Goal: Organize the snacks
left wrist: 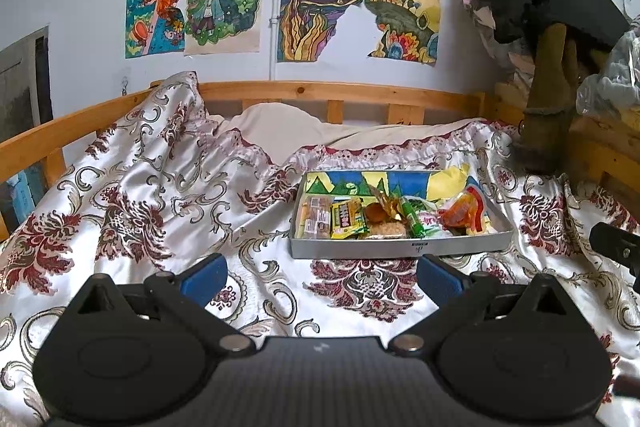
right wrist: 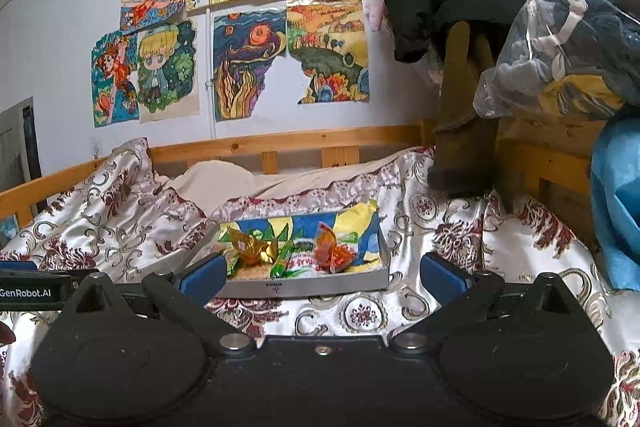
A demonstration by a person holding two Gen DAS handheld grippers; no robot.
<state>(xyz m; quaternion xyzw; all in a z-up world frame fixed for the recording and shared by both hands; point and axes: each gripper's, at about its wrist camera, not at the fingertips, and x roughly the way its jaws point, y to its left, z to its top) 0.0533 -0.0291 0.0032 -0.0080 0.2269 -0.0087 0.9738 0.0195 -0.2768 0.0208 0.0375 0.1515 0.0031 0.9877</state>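
A shallow grey box sits on the patterned bedspread and holds several snacks. In it lie a yellow-green packet, a green stick packet, an orange packet and a gold wrapper. My left gripper hovers just in front of the box, open, with nothing between its blue pads. My right gripper is likewise open and empty, close to the box's front wall, its left pad overlapping the box's left end.
The bedspread is creased and heaped at the left. A wooden bed rail runs behind, below drawings on the wall. Dark clothes on a stand and a plastic bag of clothes crowd the right side.
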